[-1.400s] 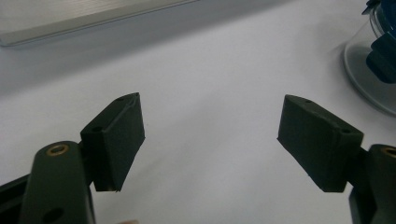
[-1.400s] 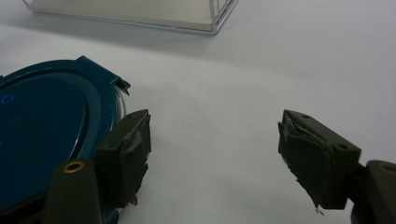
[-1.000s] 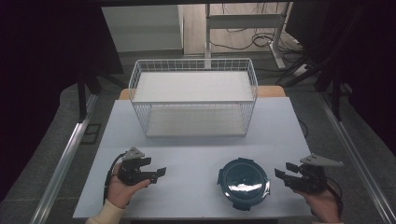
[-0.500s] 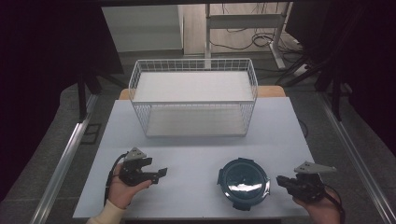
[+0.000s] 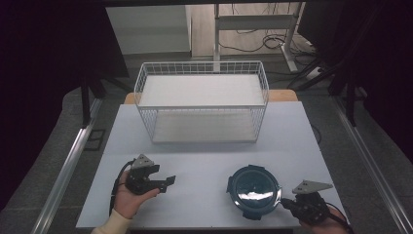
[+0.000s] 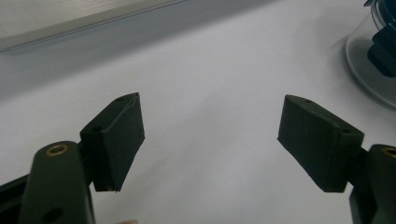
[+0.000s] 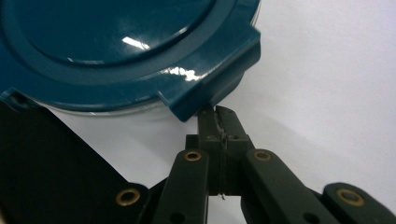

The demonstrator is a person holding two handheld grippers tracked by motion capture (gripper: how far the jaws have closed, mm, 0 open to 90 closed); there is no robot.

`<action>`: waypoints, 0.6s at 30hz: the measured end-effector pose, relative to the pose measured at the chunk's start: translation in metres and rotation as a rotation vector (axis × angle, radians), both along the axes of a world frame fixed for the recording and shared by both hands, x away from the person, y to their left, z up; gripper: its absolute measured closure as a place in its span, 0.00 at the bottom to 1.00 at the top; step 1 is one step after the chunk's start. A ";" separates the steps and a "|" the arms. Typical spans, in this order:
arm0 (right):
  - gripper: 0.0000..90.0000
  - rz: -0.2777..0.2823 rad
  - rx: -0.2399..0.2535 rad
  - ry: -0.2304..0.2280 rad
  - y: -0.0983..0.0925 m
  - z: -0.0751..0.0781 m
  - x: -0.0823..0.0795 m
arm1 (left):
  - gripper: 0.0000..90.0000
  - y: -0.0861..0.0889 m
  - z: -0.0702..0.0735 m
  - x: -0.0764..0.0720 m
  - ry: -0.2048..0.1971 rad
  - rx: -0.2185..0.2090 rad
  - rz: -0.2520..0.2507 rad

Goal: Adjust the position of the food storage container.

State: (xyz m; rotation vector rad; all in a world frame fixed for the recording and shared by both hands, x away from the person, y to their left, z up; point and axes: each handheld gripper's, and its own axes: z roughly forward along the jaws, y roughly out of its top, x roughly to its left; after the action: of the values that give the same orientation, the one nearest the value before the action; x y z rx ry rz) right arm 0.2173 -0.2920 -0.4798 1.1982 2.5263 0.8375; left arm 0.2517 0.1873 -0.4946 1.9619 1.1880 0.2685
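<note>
Blue and glossy, the round lidded container (image 5: 254, 190) sits near the front edge of the white table (image 5: 204, 161), right of centre, and we have it close up in the right gripper view (image 7: 126, 51), where a latch tab (image 7: 212, 91) juts from the lid's rim over clear walls below. Our right gripper (image 5: 287, 204) sits just to its right, tips at that tab: the jaws have just been closing and now stand pressed together, pad against pad, with nothing between them (image 7: 218, 122). Whether the tips actually touch the tab we cannot tell; they sit right beneath it. Over on the left, well apart from the container, our left gripper (image 5: 170, 181) rests in the hand (image 5: 127, 200) near the table's front edge, pointing right. Its jaws stand apart with bare table between the pads (image 6: 116, 140), and the container's clear edge (image 6: 369, 70) peeks in at the far right of that view. At the far side of the table stands a white wire basket (image 5: 202, 100).
</note>
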 end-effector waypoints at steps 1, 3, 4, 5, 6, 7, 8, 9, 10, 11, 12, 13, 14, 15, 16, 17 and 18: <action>0.99 0.010 0.012 0.014 -0.002 0.001 0.000 | 0.25 0.000 0.000 0.000 -0.002 -0.001 0.001; 1.00 0.013 0.012 0.018 -0.002 0.001 -0.001 | 0.25 0.000 0.000 0.000 -0.003 0.000 0.002; 1.00 0.017 0.015 0.021 -0.002 0.001 -0.001 | 0.25 0.000 0.000 0.000 -0.003 0.000 0.004; 1.00 0.018 0.017 0.026 -0.002 0.001 -0.002 | 0.25 0.000 0.000 0.000 -0.003 0.001 0.004; 1.00 0.022 0.013 0.029 -0.002 0.001 -0.002 | 0.25 0.000 0.000 0.000 -0.003 0.001 0.004; 1.00 0.021 0.012 0.028 -0.002 0.001 -0.002 | 0.25 0.000 0.000 0.000 -0.003 0.000 0.004; 1.00 0.021 0.014 0.029 -0.002 0.001 -0.002 | 0.25 0.000 0.000 0.000 -0.002 0.001 0.004; 1.00 0.021 0.016 0.032 -0.002 0.001 -0.002 | 0.25 0.000 0.000 0.000 -0.001 0.002 0.002; 1.00 0.021 0.017 0.033 -0.002 0.001 -0.001 | 0.25 -0.001 0.000 0.000 0.000 0.002 0.001; 1.00 0.020 0.016 0.032 -0.002 0.001 -0.001 | 0.25 -0.001 -0.001 0.000 0.001 0.003 0.000; 1.00 0.020 0.018 0.032 -0.001 0.001 -0.001 | 0.25 -0.001 0.000 0.000 0.000 0.003 0.000; 1.00 0.020 0.020 0.034 -0.001 0.001 -0.002 | 0.25 -0.001 0.000 0.000 0.000 0.002 0.001; 1.00 0.022 0.021 0.035 -0.001 0.001 -0.002 | 0.25 0.000 0.000 0.000 0.000 0.001 0.002; 1.00 0.025 0.023 0.037 -0.002 0.001 -0.002 | 0.25 0.000 0.000 0.000 -0.001 0.000 0.003; 1.00 0.025 0.029 0.040 -0.002 0.001 -0.002 | 0.25 0.000 0.000 0.000 -0.001 -0.001 0.003; 1.00 0.024 0.038 0.048 -0.003 0.001 -0.002 | 0.25 0.001 0.000 0.000 -0.001 -0.002 0.003; 1.00 0.024 0.038 0.048 -0.003 0.001 -0.002 | 0.25 0.001 0.000 0.000 -0.001 -0.002 0.003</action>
State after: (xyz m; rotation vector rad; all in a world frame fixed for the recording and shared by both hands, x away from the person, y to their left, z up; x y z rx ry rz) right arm 0.2157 -0.2948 -0.4791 1.2156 2.5792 0.8770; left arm 0.2516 0.1881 -0.4947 1.9581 1.1909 0.2699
